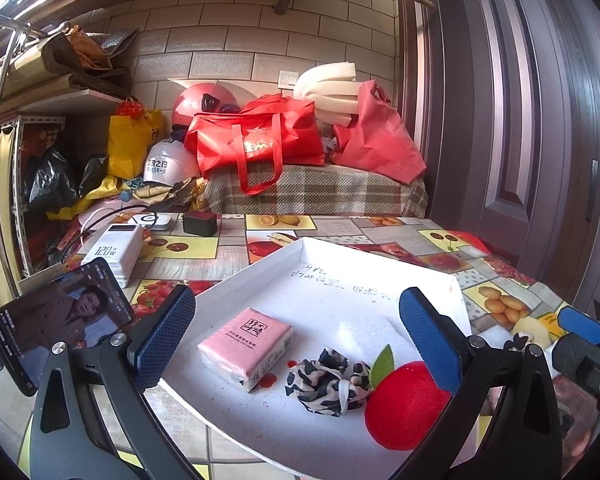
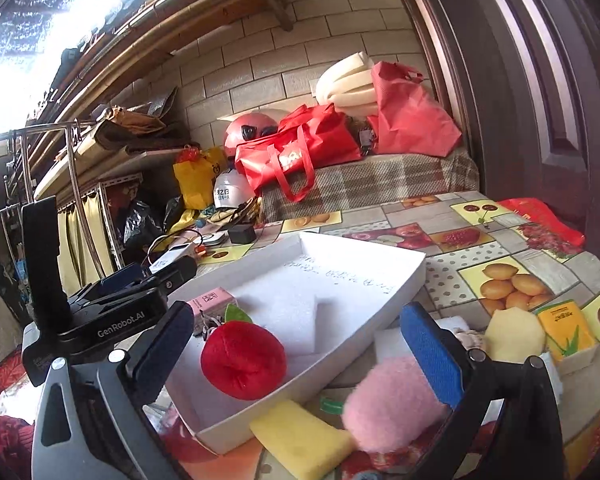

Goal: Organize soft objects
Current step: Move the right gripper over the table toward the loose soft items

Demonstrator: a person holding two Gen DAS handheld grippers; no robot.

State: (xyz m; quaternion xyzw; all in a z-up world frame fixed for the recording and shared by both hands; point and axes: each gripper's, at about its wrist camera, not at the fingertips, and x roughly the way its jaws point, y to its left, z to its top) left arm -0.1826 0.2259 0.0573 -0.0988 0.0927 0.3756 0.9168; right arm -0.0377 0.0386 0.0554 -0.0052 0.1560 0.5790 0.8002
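A white tray (image 1: pixel 260 266) lies on the fruit-print tablecloth. In it are a pink tissue pack (image 1: pixel 246 344), a black-and-cream scrunchie (image 1: pixel 328 384) and a red plush apple (image 1: pixel 404 404). My left gripper (image 1: pixel 298 300) hovers open over the tray's near side, holding nothing. In the right wrist view my right gripper (image 2: pixel 296 316) is open above the tray's (image 2: pixel 380 320) near corner, with the apple (image 2: pixel 242 364) inside the tray. A pink fluffy ball (image 2: pixel 392 408) lies outside the tray against the right finger's inner side, next to a yellow sponge (image 2: pixel 300 436).
A cream plush (image 2: pixel 514 334) and a yellow tissue pack (image 2: pixel 566 330) lie right of the tray. A phone on a stand (image 1: pixel 60 320), power bank (image 1: pixel 116 252) and black charger (image 1: pixel 199 223) sit at the table's left. Red bags (image 1: pixel 260 140) fill the bench behind; a door (image 1: pixel 540 120) stands right.
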